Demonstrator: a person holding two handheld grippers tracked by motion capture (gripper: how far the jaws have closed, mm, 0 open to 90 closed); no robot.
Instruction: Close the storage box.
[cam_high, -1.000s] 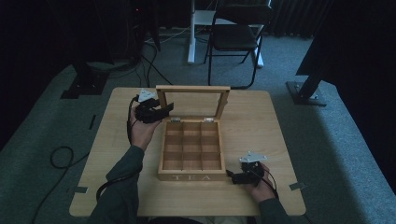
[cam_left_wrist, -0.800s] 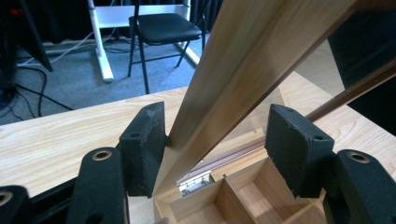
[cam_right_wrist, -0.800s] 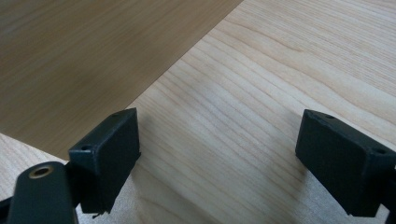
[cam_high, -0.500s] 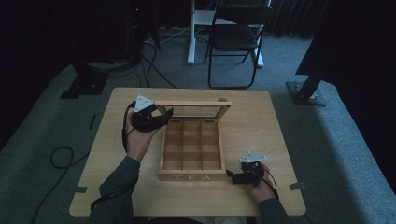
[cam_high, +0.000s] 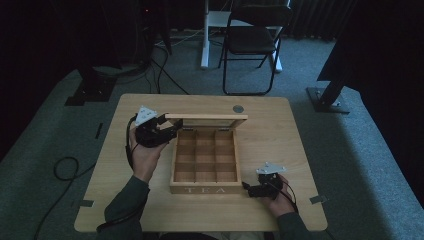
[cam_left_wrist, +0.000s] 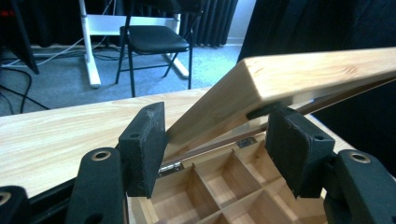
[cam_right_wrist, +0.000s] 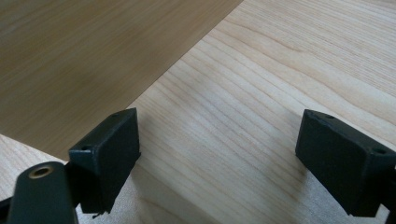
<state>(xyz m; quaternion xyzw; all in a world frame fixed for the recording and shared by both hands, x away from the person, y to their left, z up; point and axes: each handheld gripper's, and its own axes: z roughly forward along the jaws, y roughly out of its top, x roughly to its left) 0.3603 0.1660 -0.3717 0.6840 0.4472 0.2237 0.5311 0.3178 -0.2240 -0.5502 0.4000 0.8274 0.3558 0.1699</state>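
1. Tea box (cam_high: 206, 162): centred on table (cam_high: 120, 200), nine compartments bare, "TEA" on front wall toward person.
2. Lid (cam_high: 206, 117): hinged at box's far edge, tilted partway over compartments; likely being swung, direction not judged.
3. Left gripper (cam_high: 167, 128): at lid's left end, just left of box's far-left corner. Jaws apart, straddling lid's edge, pads (cam_left_wrist: 142, 144) beside wood, not clamped.
4. Doing it well: keep lid edge between pads, follow hinge arc, no sideways twist on hinges (cam_left_wrist: 169, 165).
5. Right gripper (cam_high: 254, 190): low on table just right of box's front-right corner, jaws wide apart, empty; well placed to steady box if it slides.
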